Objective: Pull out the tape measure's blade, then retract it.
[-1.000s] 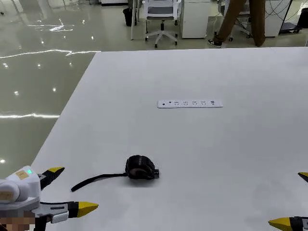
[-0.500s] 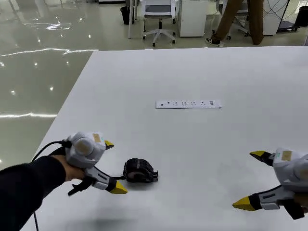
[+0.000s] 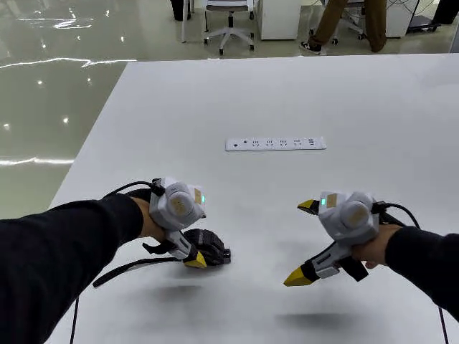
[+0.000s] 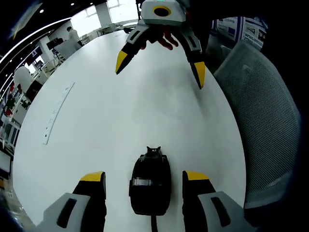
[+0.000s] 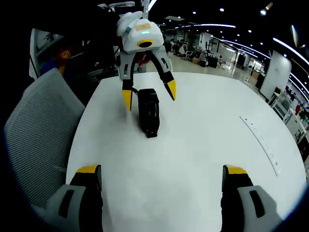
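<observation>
A black, rounded tape measure with a rubbery-looking case (image 3: pixel 209 247) sits near the front left of the white workbench (image 3: pixel 287 93). Its blade is drawn in, and only the small end hook (image 4: pixel 153 150) shows at the case mouth, while a black wrist strap (image 3: pixel 129 269) trails off behind it. The left gripper (image 4: pixel 144 176) has its yellow-tipped jaws spread to either side of the case, with a gap on each side. The right gripper (image 3: pixel 300 241) is well apart from it over bare table, jaws wide apart, holding nothing. A white power strip (image 3: pixel 275 144) lies farther back.
</observation>
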A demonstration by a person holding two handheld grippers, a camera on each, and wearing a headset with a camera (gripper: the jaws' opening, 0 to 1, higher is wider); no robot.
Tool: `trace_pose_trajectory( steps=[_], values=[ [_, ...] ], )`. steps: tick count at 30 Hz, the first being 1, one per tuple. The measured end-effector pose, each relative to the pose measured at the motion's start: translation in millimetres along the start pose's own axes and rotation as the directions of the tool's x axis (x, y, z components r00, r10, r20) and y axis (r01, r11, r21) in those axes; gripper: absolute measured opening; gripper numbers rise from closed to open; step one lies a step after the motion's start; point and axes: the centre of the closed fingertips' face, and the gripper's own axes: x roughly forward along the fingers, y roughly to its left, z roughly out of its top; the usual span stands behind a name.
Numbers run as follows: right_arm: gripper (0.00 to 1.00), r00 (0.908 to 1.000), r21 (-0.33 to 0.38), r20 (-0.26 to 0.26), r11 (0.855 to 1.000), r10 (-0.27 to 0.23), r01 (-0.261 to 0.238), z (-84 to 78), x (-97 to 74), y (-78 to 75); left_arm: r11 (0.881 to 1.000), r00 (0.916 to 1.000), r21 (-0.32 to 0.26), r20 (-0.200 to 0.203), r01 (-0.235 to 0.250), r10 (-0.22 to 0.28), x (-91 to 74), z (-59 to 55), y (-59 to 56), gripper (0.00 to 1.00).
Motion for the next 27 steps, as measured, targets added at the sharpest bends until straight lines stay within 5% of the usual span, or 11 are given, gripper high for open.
trace_pose_trajectory(
  steps=[4,5,6,7,11,17,21,27],
  values=[
    [0.97,0.9997,-0.013,0.0,1.0,0.023,-0.023,14.5,22.4,-2.3,0.999,0.9986,0.002,-0.04,0.034,-0.033,6.1,-7.5,-5.5,0.53],
    [0.96,0.9995,-0.022,0.004,0.999,0.03,-0.03,18.6,27.1,-2.2,0.998,0.9972,0.005,-0.048,0.057,-0.056,7.7,-9.1,-9.5,0.48],
    [0.95,0.9992,-0.025,0.0,0.999,0.041,-0.041,23.2,32.4,-1.6,0.995,0.9921,0.002,-0.072,0.103,-0.102,7.7,-12.6,-17.7,0.32],
    [0.93,0.9988,-0.026,-0.005,0.999,0.048,-0.048,25.9,35.0,-2.1,0.998,0.9962,0.033,-0.076,0.045,-0.043,9.2,-13.0,-7.4,0.32],
    [0.77,0.9975,0.0,-0.008,0.998,0.07,-0.07,38.8,48.4,-1.8,0.998,0.9947,0.006,-0.086,0.057,-0.057,11.9,-11.6,-12.1,0.3],
    [0.58,0.9848,-0.079,-0.09,0.985,0.149,-0.156,29.7,67.9,16.6,0.999,0.9963,-0.021,-0.076,0.039,-0.04,10.4,-11.8,-11.8,0.3],
    [0.4,0.985,-0.061,-0.104,0.988,0.138,-0.144,30.8,79.7,13.6,0.998,0.9977,-0.048,-0.054,0.038,-0.041,10.0,-11.3,-10.3,0.3],
    [0.3,0.9793,-0.071,-0.134,0.984,0.152,-0.163,29.8,95.1,17.3,0.998,0.9978,-0.056,-0.052,0.038,-0.041,9.4,-11.7,-10.8,0.3]
  ],
)
